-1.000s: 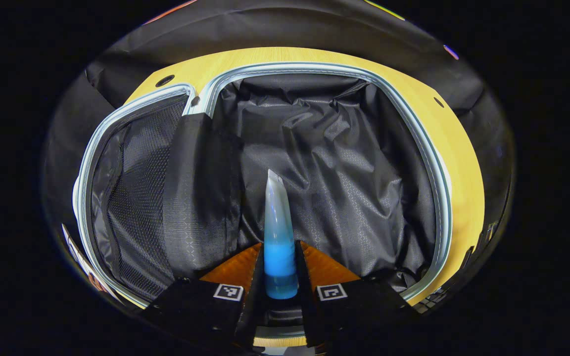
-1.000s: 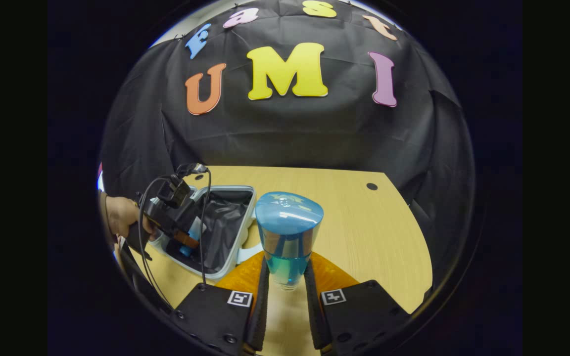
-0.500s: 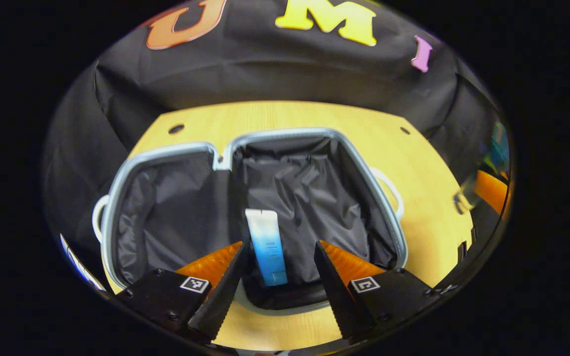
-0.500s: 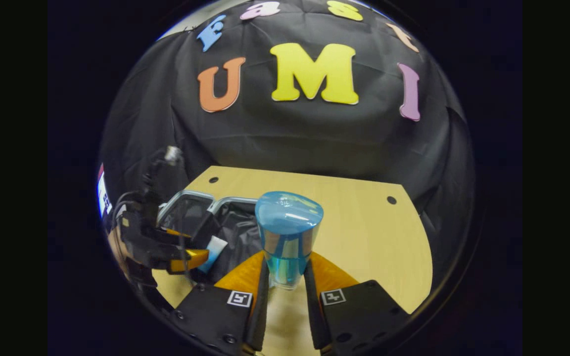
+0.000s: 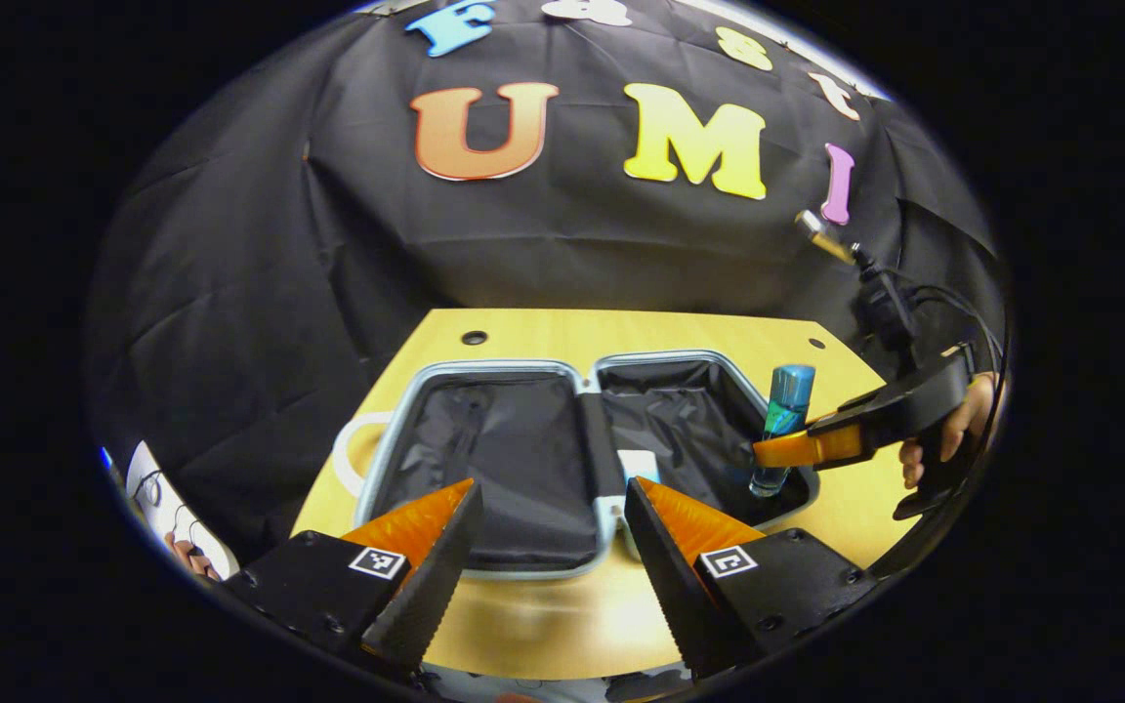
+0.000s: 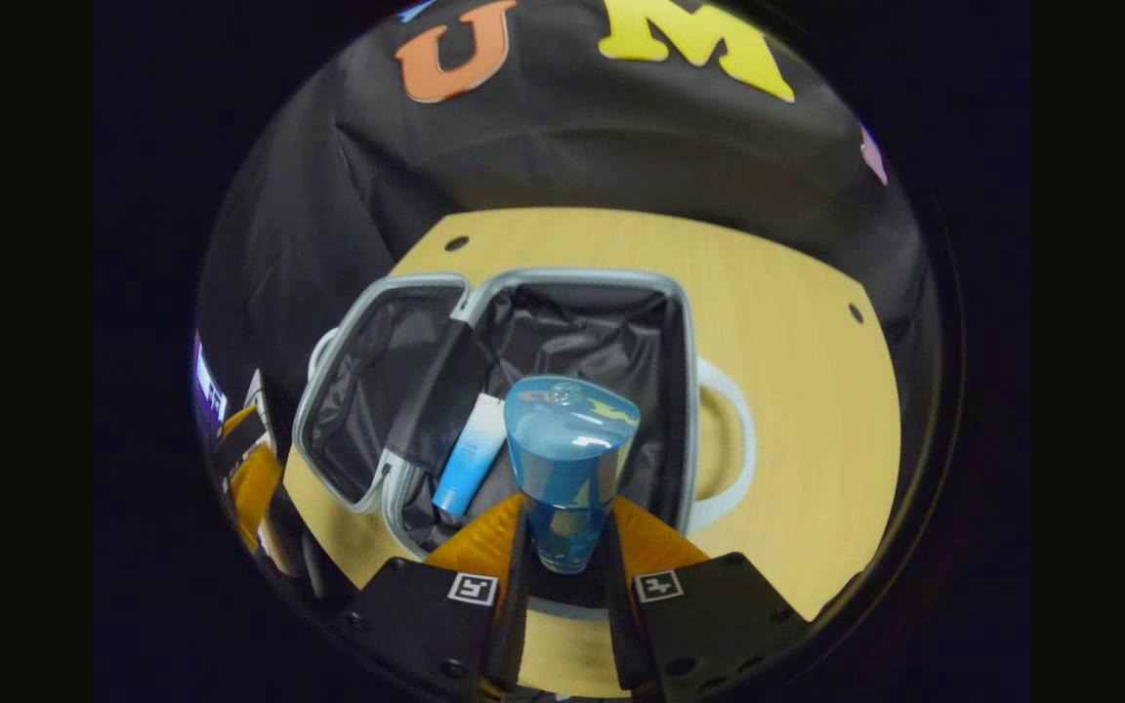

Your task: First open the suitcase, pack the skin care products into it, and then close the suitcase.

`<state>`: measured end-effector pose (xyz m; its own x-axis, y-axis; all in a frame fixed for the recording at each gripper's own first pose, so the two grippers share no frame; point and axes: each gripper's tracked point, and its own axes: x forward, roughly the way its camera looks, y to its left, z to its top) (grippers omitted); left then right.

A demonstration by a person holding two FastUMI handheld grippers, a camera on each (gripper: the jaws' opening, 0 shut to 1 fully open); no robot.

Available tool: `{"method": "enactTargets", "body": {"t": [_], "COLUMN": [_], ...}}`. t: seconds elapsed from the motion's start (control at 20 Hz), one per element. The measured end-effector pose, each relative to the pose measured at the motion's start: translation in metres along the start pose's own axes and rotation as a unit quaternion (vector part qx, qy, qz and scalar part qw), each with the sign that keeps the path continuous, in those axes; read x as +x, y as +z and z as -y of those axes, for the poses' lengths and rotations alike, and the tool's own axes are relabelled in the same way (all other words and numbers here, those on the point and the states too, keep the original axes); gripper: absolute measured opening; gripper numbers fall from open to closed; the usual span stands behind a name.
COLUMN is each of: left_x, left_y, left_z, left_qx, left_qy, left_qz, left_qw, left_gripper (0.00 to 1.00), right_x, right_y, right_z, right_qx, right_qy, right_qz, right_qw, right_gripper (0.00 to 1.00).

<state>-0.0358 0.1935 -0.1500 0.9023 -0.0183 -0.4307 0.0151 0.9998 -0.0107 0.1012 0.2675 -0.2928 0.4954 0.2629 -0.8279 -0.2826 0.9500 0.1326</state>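
The light-rimmed suitcase lies open on the wooden table, black lining showing in both halves. A white and blue tube rests loose in its right half, near the hinge strip. My left gripper stands open and empty at the suitcase's near edge. My right gripper is shut on a blue capped bottle, upright over the suitcase's right half. The left gripper view shows that bottle between the right gripper's fingers, its base low inside the case.
White carry handles stick out from both outer sides of the suitcase. The table has small round holes and bare wood to the right of the case. A hand holds the right gripper.
My left gripper opened, left the tube in the suitcase and drew back and up. My right gripper carried the bottle leftward from above the bare table to over the suitcase's right half.
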Motion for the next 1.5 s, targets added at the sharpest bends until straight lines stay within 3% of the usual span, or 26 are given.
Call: {"method": "enactTargets", "body": {"t": [0.3,0.45,0.6,0.9,0.95,1.05,1.25,1.5], "left_x": [-0.015,-0.025,-0.011,0.021,0.024,0.027,0.035,0.053], "left_y": [-0.03,-0.042,-0.04,-0.05,-0.051,-0.049,-0.047,-0.04], "left_z": [-0.073,-0.109,-0.123,-0.15,-0.156,-0.162,-0.176,-0.176], "left_qx": [-0.055,-0.09,-0.124,-0.207,-0.213,-0.226,-0.257,-0.322], "left_qy": [0.069,0.099,0.107,0.099,0.104,0.103,0.109,0.083], "left_qz": [-0.028,-0.043,-0.053,-0.065,-0.067,-0.063,-0.058,-0.045], "left_qw": [0.996,0.99,0.985,0.971,0.969,0.967,0.958,0.942], "left_gripper": [0.94,0.94,0.94,0.96,0.97,0.97,0.97,0.97], "right_x": [0.042,0.059,0.071,0.071,0.069,0.062,0.028,-0.056], "right_y": [-0.008,-0.01,-0.019,-0.02,-0.02,-0.018,0.007,0.046], "right_z": [0.001,0.008,0.013,0.01,0.009,0.006,0.004,-0.012], "right_qx": [0.06,0.043,0.056,0.046,0.05,0.055,0.048,0.037], "right_qy": [-0.031,-0.055,-0.076,-0.092,-0.092,-0.089,-0.092,-0.067], "right_qz": [-0.074,-0.105,-0.133,-0.129,-0.128,-0.121,-0.068,0.026], "right_qw": [0.995,0.992,0.987,0.986,0.986,0.987,0.992,0.997], "right_gripper": [0.34,0.34,0.31,0.43,0.46,0.62,0.72,0.74]}}
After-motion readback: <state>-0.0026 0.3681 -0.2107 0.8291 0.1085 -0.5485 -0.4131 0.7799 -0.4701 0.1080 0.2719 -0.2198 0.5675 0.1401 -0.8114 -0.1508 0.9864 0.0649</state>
